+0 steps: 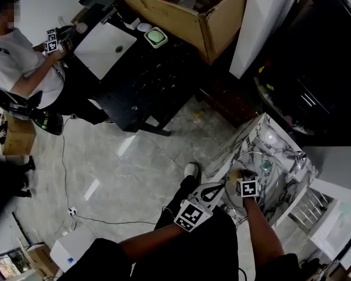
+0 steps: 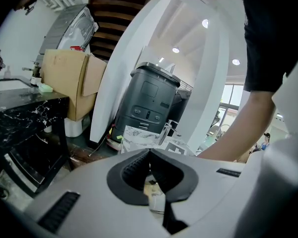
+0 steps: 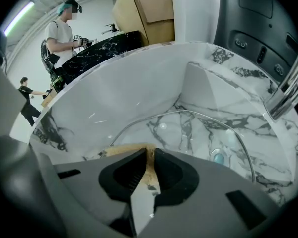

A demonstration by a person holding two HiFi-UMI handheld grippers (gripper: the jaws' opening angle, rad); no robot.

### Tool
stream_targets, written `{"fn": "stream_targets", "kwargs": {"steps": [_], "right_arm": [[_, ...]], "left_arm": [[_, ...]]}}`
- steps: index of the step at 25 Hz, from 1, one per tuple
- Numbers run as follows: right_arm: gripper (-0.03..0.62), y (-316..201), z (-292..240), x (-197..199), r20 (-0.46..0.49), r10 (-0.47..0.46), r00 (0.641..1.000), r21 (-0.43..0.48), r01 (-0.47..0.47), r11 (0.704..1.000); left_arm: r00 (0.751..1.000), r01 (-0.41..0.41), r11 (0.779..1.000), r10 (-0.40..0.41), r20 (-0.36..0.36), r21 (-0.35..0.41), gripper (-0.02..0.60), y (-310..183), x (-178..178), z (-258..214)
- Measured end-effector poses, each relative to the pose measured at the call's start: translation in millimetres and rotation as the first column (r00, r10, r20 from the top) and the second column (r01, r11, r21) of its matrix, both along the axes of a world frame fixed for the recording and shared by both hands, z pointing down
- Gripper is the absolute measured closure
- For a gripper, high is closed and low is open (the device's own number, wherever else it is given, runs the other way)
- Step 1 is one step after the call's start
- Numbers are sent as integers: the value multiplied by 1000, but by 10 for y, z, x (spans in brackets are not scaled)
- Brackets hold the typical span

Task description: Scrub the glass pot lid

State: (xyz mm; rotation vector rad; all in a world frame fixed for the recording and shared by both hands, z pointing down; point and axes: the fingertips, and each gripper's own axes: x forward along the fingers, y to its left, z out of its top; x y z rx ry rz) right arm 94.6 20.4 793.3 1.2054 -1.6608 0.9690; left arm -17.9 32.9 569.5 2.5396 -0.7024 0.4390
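1. My right gripper [image 3: 148,155] is clenched on a thin tan sponge [image 3: 124,150]. The sponge runs up between the jaws and sticks out to the left past their tips.
2. The lid [image 3: 188,135] is inside the basin [image 3: 114,90] set in the marble counter [image 1: 251,138]. Its clear dome fills much of the bowl, and its metal rim arcs from near the sponge up towards the back wall.
3. I cannot tell whether the lid lies flat or leans on the basin wall.
4. The sponge's free end is at the lid's rim, on the side nearest the counter's front edge. I cannot make out whether it is pressed on the glass.
5. The drain [image 3: 217,156] shows through the lid, low in the bowl. The tap [image 3: 288,86] stands at the counter's back edge, to the right.
6. My left gripper [image 2: 150,151] is clenched with its tips together and nothing between them. In the head view it is off the counter's front edge, over my lap, pointing at the basin.
7. Well apart from my counter, across the floor, another person [image 1: 23,60] stands at the far corner of a black table [image 1: 141,95]. A cardboard box [image 1: 190,16] is beside it.
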Motion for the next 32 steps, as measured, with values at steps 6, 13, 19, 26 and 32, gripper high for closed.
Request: {"fn": "stream_targets", "kwargs": {"steps": [6, 13, 19, 26, 32], "right_arm": [[531, -256, 6, 118, -5, 21, 1000, 22, -21, 1000], [531, -456, 5, 264, -1, 43, 999, 38, -43, 998], [531, -492, 32, 431, 14, 91, 996, 45, -91, 995], [531, -491, 51, 732, 10, 158, 987, 52, -158, 986], [531, -392, 88, 1024, -12, 207, 978, 56, -206, 977]], "left_arm": [[1000, -4, 1000, 4, 4, 2, 565, -64, 43, -10], [1000, -11, 1000, 11, 21, -2, 565, -154, 116, 24], [999, -20, 1000, 20, 32, -16, 565, -153, 179, 69], [998, -47, 999, 47, 32, -19, 565, -129, 336, 76], [997, -69, 998, 70, 32, -9, 565, -106, 471, 35]]}}
